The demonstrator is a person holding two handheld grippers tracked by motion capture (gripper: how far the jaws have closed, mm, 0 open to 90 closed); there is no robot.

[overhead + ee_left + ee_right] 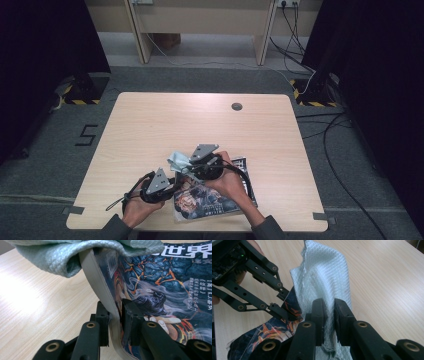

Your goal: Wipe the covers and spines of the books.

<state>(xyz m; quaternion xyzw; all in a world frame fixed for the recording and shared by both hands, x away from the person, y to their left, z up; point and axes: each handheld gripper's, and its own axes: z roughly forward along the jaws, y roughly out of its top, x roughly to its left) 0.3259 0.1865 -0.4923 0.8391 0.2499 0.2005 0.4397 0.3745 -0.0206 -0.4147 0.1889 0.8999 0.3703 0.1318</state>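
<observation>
A magazine (212,200) with a dark, fiery cover lies near the table's front edge. My left gripper (175,186) is shut on its left edge; in the left gripper view the jaws (115,322) pinch the lifted cover and pages of the magazine (160,290). A pale blue-green cloth (178,160) drapes over the magazine's far left corner. My right gripper (189,163) is shut on it; in the right gripper view the cloth (324,275) rises bunched from between the jaws (328,322). That view also has the left gripper (283,303) clamped on the magazine (274,332).
The light wooden table (150,125) has a round cable grommet (237,106) near its far edge. Both forearms come in over the front edge. Cables (340,150) run across the grey floor at the right, and a wooden desk (200,20) stands behind.
</observation>
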